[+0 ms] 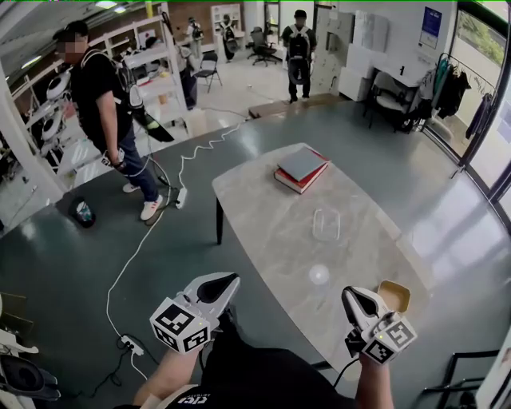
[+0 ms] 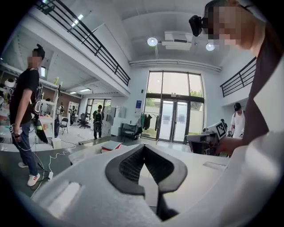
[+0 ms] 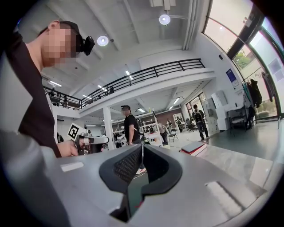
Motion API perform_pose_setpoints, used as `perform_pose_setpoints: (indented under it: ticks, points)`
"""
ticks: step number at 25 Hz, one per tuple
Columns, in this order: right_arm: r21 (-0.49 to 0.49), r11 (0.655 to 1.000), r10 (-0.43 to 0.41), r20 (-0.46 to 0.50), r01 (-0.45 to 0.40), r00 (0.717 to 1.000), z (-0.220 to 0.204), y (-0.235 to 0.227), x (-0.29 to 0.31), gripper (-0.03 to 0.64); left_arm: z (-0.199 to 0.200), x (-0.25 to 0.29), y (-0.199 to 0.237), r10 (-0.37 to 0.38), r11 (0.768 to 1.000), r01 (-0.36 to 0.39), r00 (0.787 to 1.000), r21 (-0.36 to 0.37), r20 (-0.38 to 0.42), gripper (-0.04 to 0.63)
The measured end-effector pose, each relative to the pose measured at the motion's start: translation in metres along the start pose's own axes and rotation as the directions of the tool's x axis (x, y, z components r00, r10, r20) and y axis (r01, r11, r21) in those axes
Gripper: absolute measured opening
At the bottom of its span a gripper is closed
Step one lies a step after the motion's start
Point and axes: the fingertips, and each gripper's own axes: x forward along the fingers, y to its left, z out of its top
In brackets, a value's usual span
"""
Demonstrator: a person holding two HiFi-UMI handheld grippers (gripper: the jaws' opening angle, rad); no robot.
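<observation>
**Holding two clenched, empty grippers at the near edge of the table**

Head view: looking down on a pale marbled table (image 1: 263, 216) in a wide hall. Holding the left gripper (image 1: 227, 281) off the near left edge, above the grey floor (image 1: 80, 264). Holding the right gripper (image 1: 351, 294) over the near right corner, just beside a tan open box (image 1: 394, 295) and near a small clear disc (image 1: 319, 275). Seeing a clear tub (image 1: 326, 224) farther off, then stacked books (image 1: 301, 169) at the far end.

Left gripper view: pressing jaws together at the tips, gripping nothing.

Right gripper view: likewise closing tip to tip on nothing.

Seemingly hovering ahead of any grasp. Needing parted jaws and a short reach for the box or disc.

Finding no readable writing: only square markers (image 1: 177, 323) on the cubes and a far blue wall poster (image 1: 429, 24), too small to read.
</observation>
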Motion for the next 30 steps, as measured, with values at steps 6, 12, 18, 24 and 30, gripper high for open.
perform_pose_setpoints:
  ticks: [6,12,18,24,30]
  points:
    - [0.006,0.997,-0.078,0.011,0.078,0.997,0.003,-0.031,0.053,0.011,0.006,0.042,0.06,-0.065,0.998,0.065,0.998,-0.002,-0.008,-0.002]
    - [0.038,0.989,-0.145,0.044,0.143,0.988,0.018,-0.043,0.131,0.011,0.035,0.074,0.144,-0.138,0.99,0.138,0.99,0.018,-0.021,-0.002]
    - [0.055,0.982,-0.185,0.04,0.183,0.982,0.022,-0.043,0.21,0.011,0.056,0.096,0.214,-0.211,0.977,0.212,0.977,0.036,-0.021,-0.002]
    - [0.049,0.968,-0.247,0.023,0.245,0.969,0.019,-0.048,0.247,0.011,0.045,0.127,0.242,-0.31,0.95,0.312,0.947,0.01,-0.078,-0.002]
    - [0.096,0.947,-0.306,-0.023,0.307,0.952,0.002,-0.074,0.244,0.011,0.038,0.17,0.239,-0.376,0.926,0.376,0.921,-0.022,-0.102,-0.002]
